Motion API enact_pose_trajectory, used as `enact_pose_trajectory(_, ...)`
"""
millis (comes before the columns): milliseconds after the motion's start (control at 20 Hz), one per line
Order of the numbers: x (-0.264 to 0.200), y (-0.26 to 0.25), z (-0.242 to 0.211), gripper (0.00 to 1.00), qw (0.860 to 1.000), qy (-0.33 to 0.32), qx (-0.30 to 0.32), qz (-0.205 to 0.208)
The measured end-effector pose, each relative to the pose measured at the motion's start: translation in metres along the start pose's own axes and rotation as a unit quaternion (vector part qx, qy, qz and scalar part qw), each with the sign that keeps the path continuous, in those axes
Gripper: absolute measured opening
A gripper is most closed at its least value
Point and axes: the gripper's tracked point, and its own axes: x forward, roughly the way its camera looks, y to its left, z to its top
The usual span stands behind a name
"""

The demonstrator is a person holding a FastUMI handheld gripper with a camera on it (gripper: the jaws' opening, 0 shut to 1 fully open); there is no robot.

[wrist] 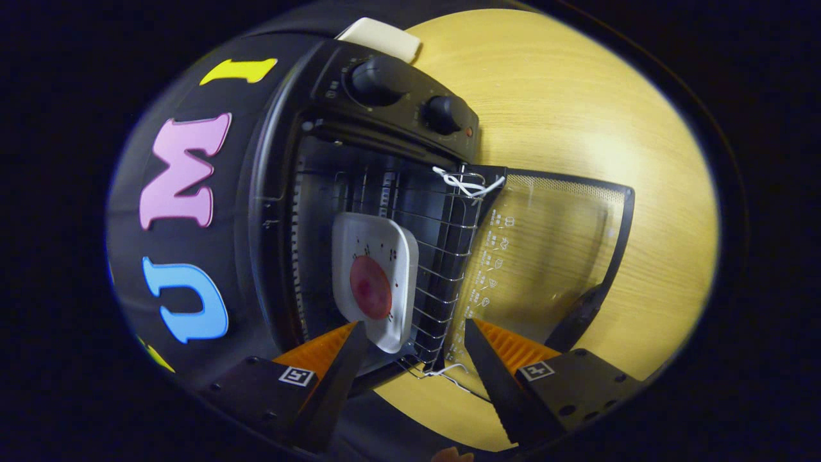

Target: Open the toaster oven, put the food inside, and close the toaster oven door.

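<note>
The black toaster oven (385,109) appears rolled sideways, its glass door (551,256) lying fully open on the wooden table (577,96). A white square plate (391,253) with a round red slice of food (370,287) rests on the pulled-out wire rack (442,256) inside the oven mouth. My gripper (414,333) is open, fingers spread wide; the plate's near corner lies just ahead between them, and neither finger touches it. The door's black handle (577,317) sits just beyond one finger (494,372).
Two black knobs (410,96) sit on the oven's control panel. White string (465,183) ties the rack to the door at both ends. A white object (381,37) lies behind the oven. Bare wooden tabletop spreads beyond the door.
</note>
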Motion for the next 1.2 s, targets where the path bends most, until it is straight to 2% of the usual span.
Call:
enact_pose_trajectory(200,-0.030,-0.007,-0.007,0.99,0.991,0.023,-0.134,0.003)
enact_pose_trajectory(350,-0.049,-0.023,-0.020,0.99,0.982,0.049,-0.184,0.002)
enact_pose_trajectory(550,-0.064,-0.049,-0.036,0.99,0.959,0.069,-0.275,0.001)
enact_pose_trajectory(750,-0.081,-0.063,-0.044,0.99,0.913,0.060,-0.403,0.008)
enact_pose_trajectory(850,-0.084,-0.072,-0.047,0.99,0.889,0.062,-0.454,-0.005)
enact_pose_trajectory(1050,-0.078,-0.088,-0.055,0.99,0.842,0.069,-0.534,-0.025)
enact_pose_trajectory(1200,-0.067,-0.103,-0.059,0.99,0.816,0.070,-0.573,-0.042)
